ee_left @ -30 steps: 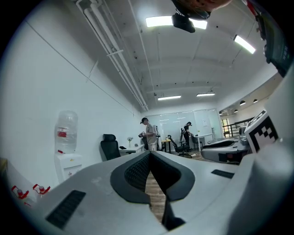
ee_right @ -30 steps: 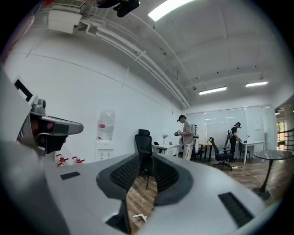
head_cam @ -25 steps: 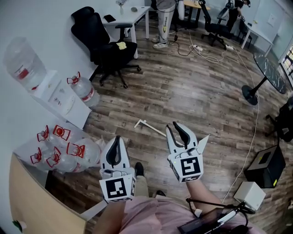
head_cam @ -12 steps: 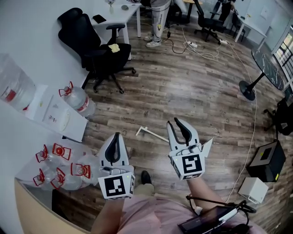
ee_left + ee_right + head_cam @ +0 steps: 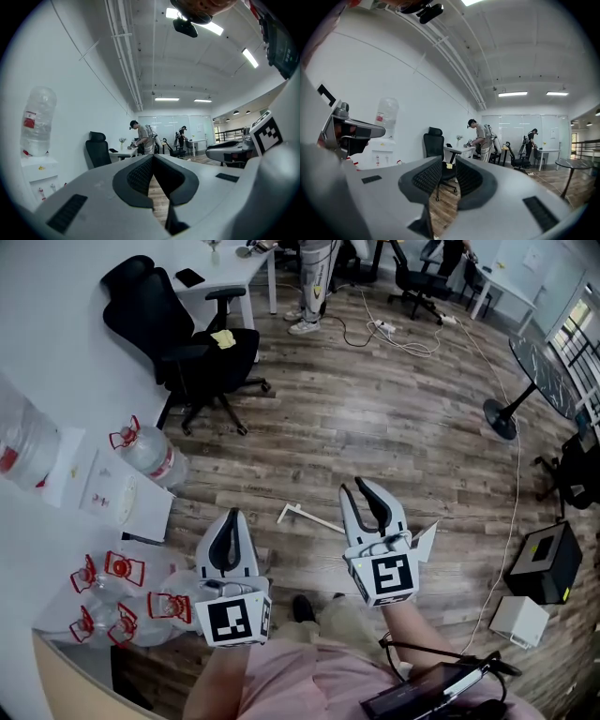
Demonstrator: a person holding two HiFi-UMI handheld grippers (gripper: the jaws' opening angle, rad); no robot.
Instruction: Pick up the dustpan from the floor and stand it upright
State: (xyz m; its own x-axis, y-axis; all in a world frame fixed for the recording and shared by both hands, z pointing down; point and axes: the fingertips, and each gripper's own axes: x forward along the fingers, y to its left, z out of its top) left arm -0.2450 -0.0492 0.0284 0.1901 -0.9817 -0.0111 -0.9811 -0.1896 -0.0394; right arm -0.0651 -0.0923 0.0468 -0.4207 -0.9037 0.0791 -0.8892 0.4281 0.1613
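Note:
The white dustpan lies flat on the wood floor in the head view. Its long handle runs left from behind my right gripper, and a corner of its pan shows on that gripper's right. My right gripper hovers above the handle's pan end, open with a narrow gap and holding nothing, as the right gripper view confirms. To the left of the handle's free end, my left gripper is shut on nothing, its tips touching in the left gripper view.
A black office chair stands at the back left by a white desk, where a person stands. Water bottles and a dispenser line the left wall. Cables, a fan base and boxes are on the right.
The head view has drifted, so the chair, bottles and dispenser sit further left and higher in the picture. Both grippers keep their pose and jaw state above the dustpan.

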